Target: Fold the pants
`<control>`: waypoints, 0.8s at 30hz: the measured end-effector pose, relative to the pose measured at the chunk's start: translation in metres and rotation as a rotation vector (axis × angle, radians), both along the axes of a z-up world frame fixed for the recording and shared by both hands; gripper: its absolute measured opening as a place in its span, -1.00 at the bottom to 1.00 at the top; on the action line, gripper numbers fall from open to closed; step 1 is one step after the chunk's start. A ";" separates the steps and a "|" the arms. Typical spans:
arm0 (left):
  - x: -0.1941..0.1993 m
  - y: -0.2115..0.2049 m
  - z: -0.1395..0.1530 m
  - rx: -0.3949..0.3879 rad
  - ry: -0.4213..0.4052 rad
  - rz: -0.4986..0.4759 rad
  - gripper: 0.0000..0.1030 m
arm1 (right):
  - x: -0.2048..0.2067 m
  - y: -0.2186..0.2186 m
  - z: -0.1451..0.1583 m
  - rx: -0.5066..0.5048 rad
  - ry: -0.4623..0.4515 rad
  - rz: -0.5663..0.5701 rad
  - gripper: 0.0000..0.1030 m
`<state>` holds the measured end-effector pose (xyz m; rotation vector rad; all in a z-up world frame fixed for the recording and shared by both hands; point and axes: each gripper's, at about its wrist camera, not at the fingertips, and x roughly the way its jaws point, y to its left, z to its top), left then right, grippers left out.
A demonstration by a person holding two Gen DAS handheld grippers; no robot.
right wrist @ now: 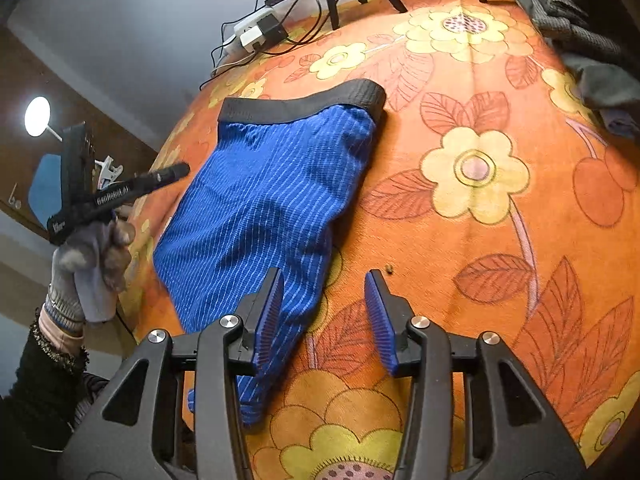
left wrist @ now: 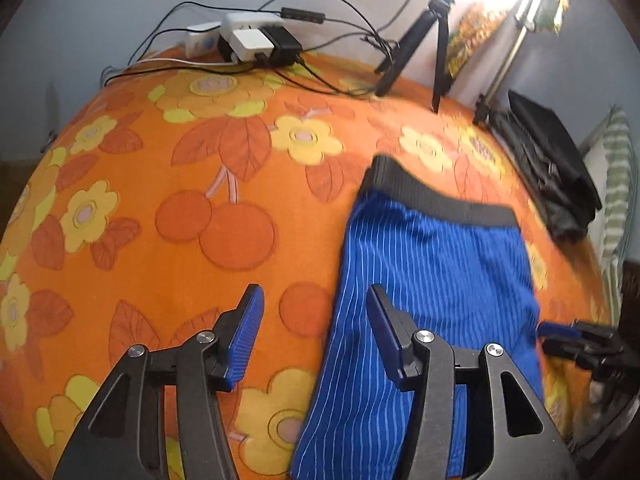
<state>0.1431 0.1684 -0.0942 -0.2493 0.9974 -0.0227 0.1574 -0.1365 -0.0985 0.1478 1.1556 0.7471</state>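
1. Ahead of both pairs of fingers, on the orange cloth printed with yellow flowers and red cherries (left wrist: 224,152), lie the blue pin-striped pants with a black elastic waistband (right wrist: 264,200), flat and apparently already doubled lengthwise, waistband at the far end.
2. Left gripper (left wrist: 316,328): fingers spread apart and grasping nothing. Its right finger (left wrist: 384,328) stands over the near left edge of the fabric, its left finger over bare cloth, so the pair straddles that edge.
3. Right gripper (right wrist: 324,316): fingers likewise released and empty, straddling the near right edge of the pants, with the narrow leg end running beneath its left finger (right wrist: 270,316).
4. Judgement: the two grippers flank the near end symmetrically, presumably so that each can take a corner for the fold toward the waistband.
5. Beyond the waistband: white power strip with plugged black adapters (left wrist: 256,40) and black tripod (left wrist: 424,40), well apart from the work.
6. A gloved hand (right wrist: 92,264) carries the left gripper.
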 end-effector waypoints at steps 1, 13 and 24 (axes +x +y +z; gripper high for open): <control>0.000 -0.001 -0.002 0.004 0.003 -0.005 0.01 | -0.001 0.002 0.000 -0.002 -0.008 0.003 -0.14; -0.001 -0.029 -0.008 0.119 -0.018 -0.089 -0.34 | 0.006 0.023 -0.001 -0.020 -0.050 -0.006 -0.14; -0.003 -0.039 -0.007 0.111 -0.032 -0.108 -0.85 | -0.002 0.036 0.000 -0.028 -0.083 0.024 -0.29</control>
